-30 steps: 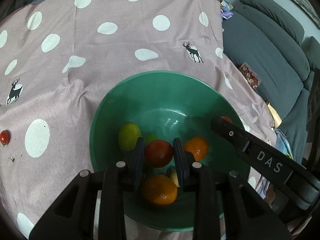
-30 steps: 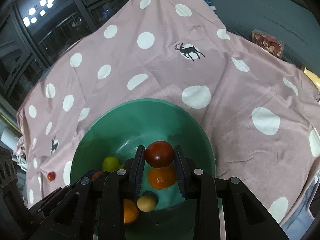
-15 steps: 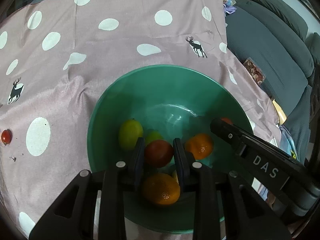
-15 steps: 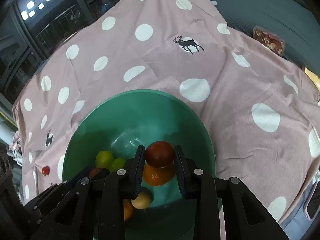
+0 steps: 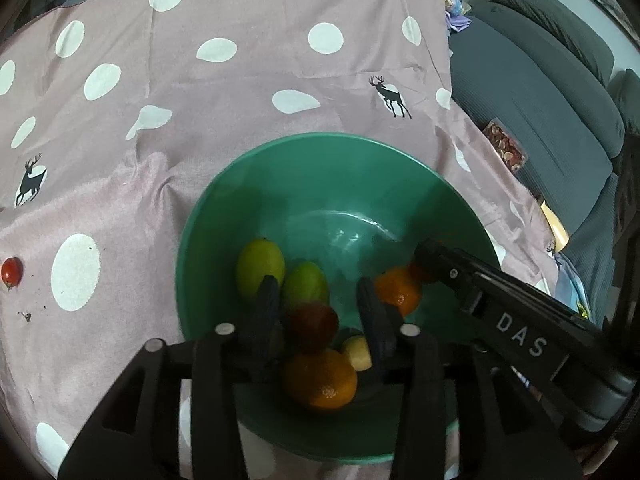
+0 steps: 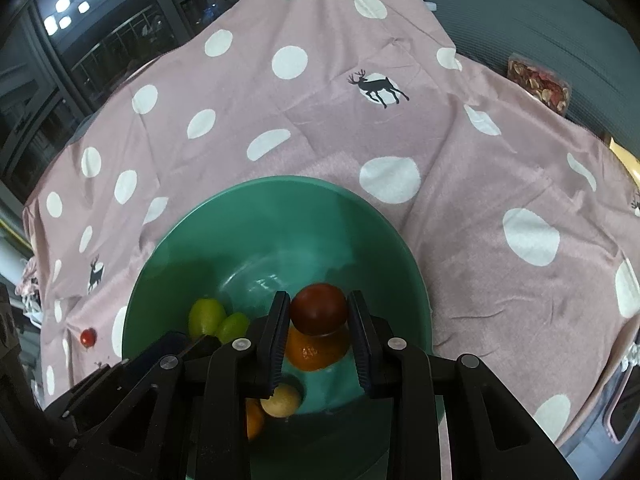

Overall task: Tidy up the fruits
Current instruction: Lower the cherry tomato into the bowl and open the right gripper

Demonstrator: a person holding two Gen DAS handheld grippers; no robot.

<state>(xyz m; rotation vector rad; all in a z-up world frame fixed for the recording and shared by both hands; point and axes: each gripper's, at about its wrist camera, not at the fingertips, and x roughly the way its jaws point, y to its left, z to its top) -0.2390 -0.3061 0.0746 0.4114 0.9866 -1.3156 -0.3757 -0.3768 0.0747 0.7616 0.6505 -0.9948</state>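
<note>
A green bowl (image 5: 224,216) (image 6: 360,216) sits on the pink dotted cloth. It holds two yellow-green fruits (image 5: 260,266), two oranges (image 5: 320,378), a small yellow fruit (image 5: 357,352) and a dark red fruit (image 5: 314,326). My left gripper (image 5: 318,308) is open over the bowl, its fingers apart, with the red fruit lying below between them. My right gripper (image 6: 319,312) is shut on another dark red fruit (image 6: 319,308) above the bowl's right side. The right gripper also shows in the left wrist view (image 5: 432,264).
A small red tomato (image 5: 11,273) (image 6: 88,337) lies on the cloth left of the bowl. A grey sofa (image 5: 540,80) with a snack packet (image 5: 504,146) stands to the right, past the cloth's edge. Dark windows (image 6: 80,32) are at the back left.
My left gripper has opened and let go of its red fruit, which now lies lower in the bowl. My right gripper still holds its red fruit and has sunk slightly toward the bowl.
</note>
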